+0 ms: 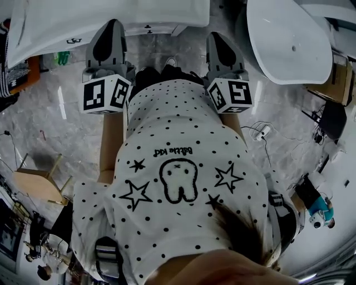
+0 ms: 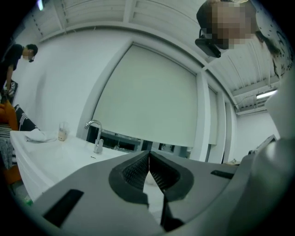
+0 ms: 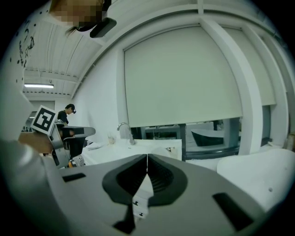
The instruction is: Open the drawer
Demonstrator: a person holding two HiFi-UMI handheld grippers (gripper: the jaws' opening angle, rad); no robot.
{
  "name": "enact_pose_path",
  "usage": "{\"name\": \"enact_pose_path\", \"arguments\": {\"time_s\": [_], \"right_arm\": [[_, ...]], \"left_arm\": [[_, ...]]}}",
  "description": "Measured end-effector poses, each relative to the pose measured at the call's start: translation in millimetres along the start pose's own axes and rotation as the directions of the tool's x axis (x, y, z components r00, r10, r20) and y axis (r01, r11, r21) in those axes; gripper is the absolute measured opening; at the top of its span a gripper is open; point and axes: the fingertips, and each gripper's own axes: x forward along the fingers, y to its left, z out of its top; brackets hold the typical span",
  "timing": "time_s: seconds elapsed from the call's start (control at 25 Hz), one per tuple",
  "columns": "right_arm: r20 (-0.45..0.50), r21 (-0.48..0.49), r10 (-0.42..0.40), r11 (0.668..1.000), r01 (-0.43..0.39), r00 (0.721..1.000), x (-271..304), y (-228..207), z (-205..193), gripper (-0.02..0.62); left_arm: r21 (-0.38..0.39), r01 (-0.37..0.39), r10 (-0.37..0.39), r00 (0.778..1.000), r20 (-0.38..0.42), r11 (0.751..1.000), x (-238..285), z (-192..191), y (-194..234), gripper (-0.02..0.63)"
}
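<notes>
A white counter unit (image 1: 167, 16) stands ahead of me at the top of the head view; a small dark handle (image 1: 147, 26) marks its front face. My left gripper (image 1: 114, 26) points toward it, jaws pressed together with nothing between them (image 2: 149, 154). Level with it on the right, my right gripper (image 1: 216, 39) is also shut and empty (image 3: 147, 156). Below the right jaws a white strip with small dark marks (image 3: 139, 206) shows through the gap. Both grippers hang short of the unit, touching nothing.
A chrome tap (image 2: 97, 136) rises from the counter top. A large round white tub (image 1: 289, 39) sits to the right, a wooden stool (image 1: 39, 181) on the marble floor to the left. Cables (image 1: 261, 133) trail at right. Another person (image 2: 14, 55) stands far left.
</notes>
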Motion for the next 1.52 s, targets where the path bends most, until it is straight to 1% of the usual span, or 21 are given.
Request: {"name": "enact_pose_path", "arguments": {"time_s": [0.12,0.24,0.32,0.68,0.84,1.24,1.52], "right_arm": [[0.004,-0.01,0.012,1.0,-0.012,1.0,2,2,2,0.014],[0.002,-0.02,0.019,1.0,-0.019,1.0,4,3,2,0.014],[0.004,-0.022,0.019,1.0,-0.019,1.0,4,3,3,0.014],[0.026,-0.019,-0.018,1.0,0.019,1.0,-4,-3,6,0.014],[0.034,-0.025,-0.02,0.999,0.021,0.999,-3,-3,7,0.014],[0.039,-0.038,0.013,0.999,-0.012,0.999,2,2,6,0.014],[0.032,-0.045,0.045,0.998,-0.043,0.998,8,7,6,0.014]], "left_arm": [[-0.021,-0.024,0.024,1.0,0.015,0.999,-4,1,5,0.005],[0.0,-0.027,0.027,1.0,0.004,1.0,-6,-2,6,0.005],[0.019,-0.022,0.022,1.0,-0.004,1.0,-6,-4,6,0.005],[0.023,0.027,-0.027,1.0,0.001,0.999,1,-4,-3,0.005],[0.028,0.046,-0.046,0.999,-0.004,0.999,4,-5,-8,0.005],[0.038,0.066,-0.066,0.998,-0.015,0.997,-4,-13,-12,0.005],[0.038,0.037,-0.036,0.999,-0.02,0.999,-8,-14,-7,0.005]]}}
